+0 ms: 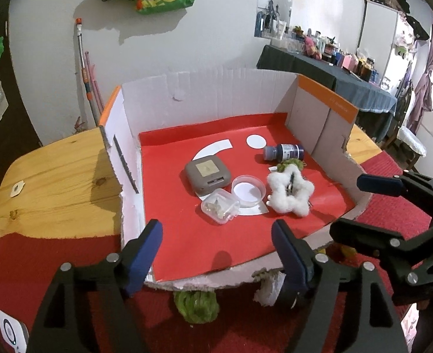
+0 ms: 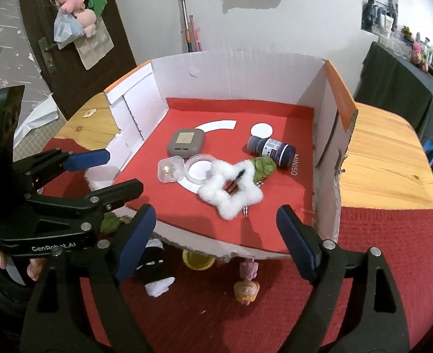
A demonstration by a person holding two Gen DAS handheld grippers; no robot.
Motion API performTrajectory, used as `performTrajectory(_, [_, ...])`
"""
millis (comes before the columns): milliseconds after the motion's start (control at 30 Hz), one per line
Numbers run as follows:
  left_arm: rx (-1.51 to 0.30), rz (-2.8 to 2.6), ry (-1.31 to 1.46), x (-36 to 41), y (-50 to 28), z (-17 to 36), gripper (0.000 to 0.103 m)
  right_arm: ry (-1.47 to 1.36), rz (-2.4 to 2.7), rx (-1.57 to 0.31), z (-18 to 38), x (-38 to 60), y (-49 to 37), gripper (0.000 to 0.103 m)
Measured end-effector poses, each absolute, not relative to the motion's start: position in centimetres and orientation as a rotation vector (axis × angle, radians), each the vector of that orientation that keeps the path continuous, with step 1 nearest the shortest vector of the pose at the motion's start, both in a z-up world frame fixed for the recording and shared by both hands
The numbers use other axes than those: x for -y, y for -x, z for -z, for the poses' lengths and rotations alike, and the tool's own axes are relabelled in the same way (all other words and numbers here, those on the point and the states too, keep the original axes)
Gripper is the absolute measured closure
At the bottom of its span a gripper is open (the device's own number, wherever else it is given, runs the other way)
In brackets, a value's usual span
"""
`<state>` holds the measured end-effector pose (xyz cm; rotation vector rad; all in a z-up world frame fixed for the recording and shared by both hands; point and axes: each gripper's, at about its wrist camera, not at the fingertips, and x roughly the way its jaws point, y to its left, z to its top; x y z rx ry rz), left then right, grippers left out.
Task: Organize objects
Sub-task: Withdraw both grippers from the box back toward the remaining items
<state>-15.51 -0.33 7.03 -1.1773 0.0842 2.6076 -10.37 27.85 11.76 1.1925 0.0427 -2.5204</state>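
Your left hand-held gripper and right hand-held gripper hang with jaws apart, nothing between them, above the near torn edge of the cardboard box on the counter. On the red mat just outside that edge lie a green tuft, a yellow cup and a small doll. Inside the box, on red paper, a white fluffy star lies nearest, touching a round clear dish; beside it sits a small clear case, then a grey square case. Farthest lies a dark bottle, on its side.
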Motion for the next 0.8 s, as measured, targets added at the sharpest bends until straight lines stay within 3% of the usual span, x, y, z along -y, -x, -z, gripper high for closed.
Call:
performTrajectory(433, [-0.042, -2.641, 1.155, 1.2, 13.4, -7.4, 0.01, -1.143, 2.543, -0.017, -13.0, -27.7, 8.0, 0.007])
performTrajectory(800, [-0.025, -2.657, 1.142, 1.4, 11.7, -7.4, 0.004, -1.125, 2.566, -0.039, -13.2, -27.5, 6.0, 0.007])
